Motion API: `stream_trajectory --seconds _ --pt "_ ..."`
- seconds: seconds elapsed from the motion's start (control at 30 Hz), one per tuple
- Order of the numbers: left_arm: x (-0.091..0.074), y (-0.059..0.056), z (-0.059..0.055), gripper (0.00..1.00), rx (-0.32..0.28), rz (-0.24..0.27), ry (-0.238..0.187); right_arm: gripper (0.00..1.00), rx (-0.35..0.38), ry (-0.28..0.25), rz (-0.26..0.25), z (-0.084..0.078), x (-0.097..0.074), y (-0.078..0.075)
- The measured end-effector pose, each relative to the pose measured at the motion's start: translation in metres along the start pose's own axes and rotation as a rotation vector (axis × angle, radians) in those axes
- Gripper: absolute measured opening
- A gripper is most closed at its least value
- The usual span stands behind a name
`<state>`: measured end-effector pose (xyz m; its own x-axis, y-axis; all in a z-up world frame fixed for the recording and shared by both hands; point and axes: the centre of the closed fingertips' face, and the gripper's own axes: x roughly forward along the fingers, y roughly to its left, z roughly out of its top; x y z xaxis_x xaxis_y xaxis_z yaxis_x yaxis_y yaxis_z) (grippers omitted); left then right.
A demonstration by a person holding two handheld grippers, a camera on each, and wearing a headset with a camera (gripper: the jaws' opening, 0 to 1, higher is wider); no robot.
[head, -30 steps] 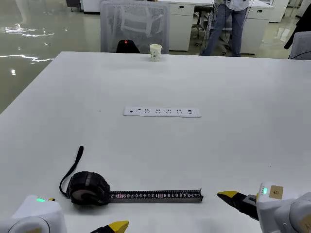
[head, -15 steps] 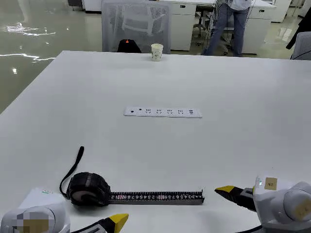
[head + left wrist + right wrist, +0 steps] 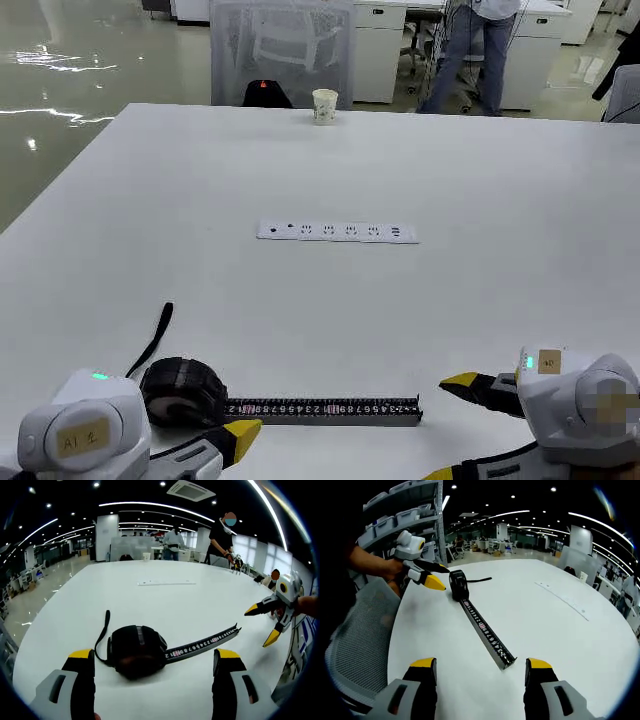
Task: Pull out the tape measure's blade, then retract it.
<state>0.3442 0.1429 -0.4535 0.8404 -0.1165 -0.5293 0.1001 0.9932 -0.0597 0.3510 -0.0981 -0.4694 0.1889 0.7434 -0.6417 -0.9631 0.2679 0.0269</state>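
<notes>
**Blade out on the table, both tools open around it**

The black, rubber-clad tape measure case [image 3: 180,390] lies flat at about 7 o'clock on the white table [image 3: 480,200]. Its black wrist strap [image 3: 150,345] trails toward 11 o'clock. The dark, numbered steel blade [image 3: 320,408] is drawn out and lies on the surface toward 3 o'clock, ending in a small hook [image 3: 415,405].

The left tool [image 3: 439,576] hovers at the case's 6 o'clock. Its jaws are apart, with the case ahead between them, and they grip nothing. The right tool [image 3: 260,626] waits at the hook's 3 o'clock, clear of it, with its jaws likewise spread and empty. Farther out, a white power strip [image 3: 335,232] lies at 12 o'clock and a paper cup [image 3: 324,106] stands near the far edge.

The pull-out looks done, so retraction seems to be the step in hand. To do it well, the left tool should probably close squarely on the case's flanks so the case cannot spin. The right tool should take the blade near the hook and feed it back slowly rather than let it snap. Whether a lock is engaged cannot be told.
</notes>
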Motion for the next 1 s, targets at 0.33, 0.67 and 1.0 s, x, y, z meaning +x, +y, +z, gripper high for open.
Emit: stream_trajectory --seconds 0.33,0.67,1.0 --pt "0.009 0.006 -0.001 0.91 -0.021 0.009 0.017 0.59 -0.062 0.036 0.038 -0.005 0.007 -0.009" --pt "0.019 0.014 0.002 0.81 -0.062 0.028 0.021 0.51 -0.113 0.068 0.054 -0.009 0.013 -0.024" --pt "0.025 0.021 -0.004 0.74 -0.092 0.050 0.050 0.41 -0.175 0.104 0.082 -0.013 0.021 -0.032"
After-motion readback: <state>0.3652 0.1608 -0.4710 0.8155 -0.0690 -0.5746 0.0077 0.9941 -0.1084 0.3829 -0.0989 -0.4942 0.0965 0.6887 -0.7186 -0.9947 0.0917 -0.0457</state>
